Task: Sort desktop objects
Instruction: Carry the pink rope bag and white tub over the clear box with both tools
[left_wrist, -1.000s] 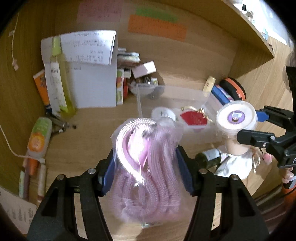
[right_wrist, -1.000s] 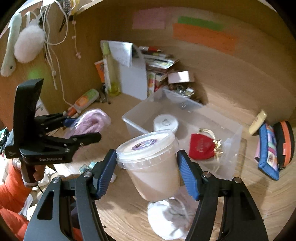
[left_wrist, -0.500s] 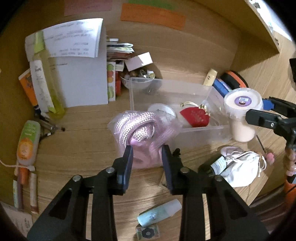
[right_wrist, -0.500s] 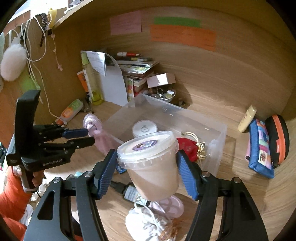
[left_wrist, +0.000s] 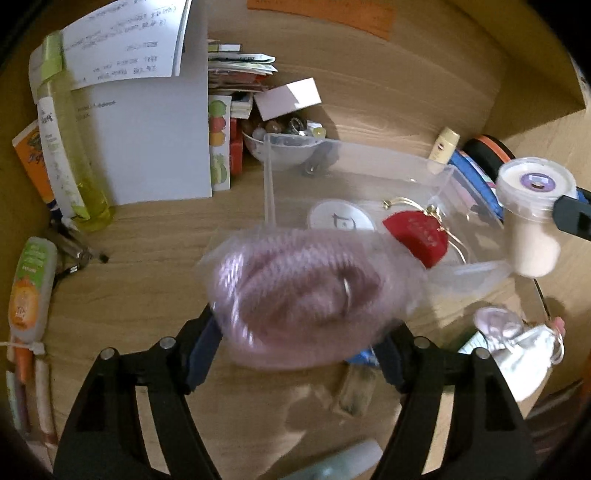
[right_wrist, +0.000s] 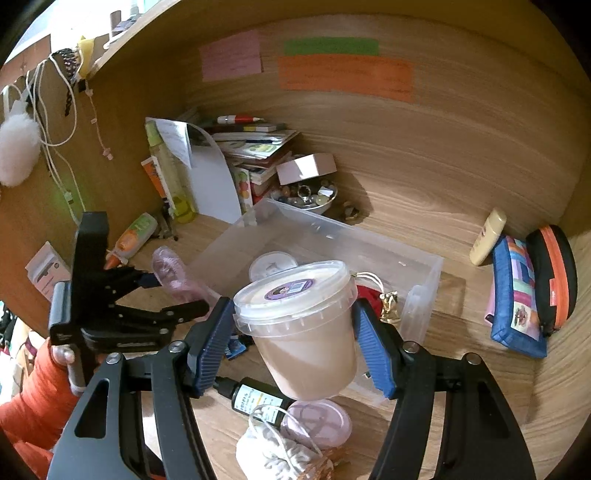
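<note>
I carry two hand-held grippers. My left hand-held gripper (left_wrist: 299, 354) has just been opening its jaws again; the clear plastic bag of coiled pink rope (left_wrist: 303, 295) lies blurred between them, and I cannot tell whether the blue pads press on it. It fills the lower middle of the left wrist view, at the near left corner of the one clear rectangular plastic bin (left_wrist: 436, 173). My right hand-held gripper (right_wrist: 291, 343) is closed on one translucent lidded tub of beige paste (right_wrist: 303, 332), both blue pads against its sides, low in the centre of its view and in front of the bin.

Inside the bin I count two things: one round white lid-topped jar (left_wrist: 341, 219) and one red pouch with gold cord (left_wrist: 417, 234).

On the wooden tabletop (left_wrist: 147, 236), one dark bottle with a white label (right_wrist: 255, 398), one pale pink round lid (right_wrist: 319, 419) and one white drawstring bag (right_wrist: 273, 456) lie under the tub. At the right edge stand one blue patchwork pouch (right_wrist: 517, 299), one black case with an orange stripe (right_wrist: 554, 273) and one cream tube (right_wrist: 487, 236). One bowl of beads (right_wrist: 306, 197) sits behind the bin.
</note>
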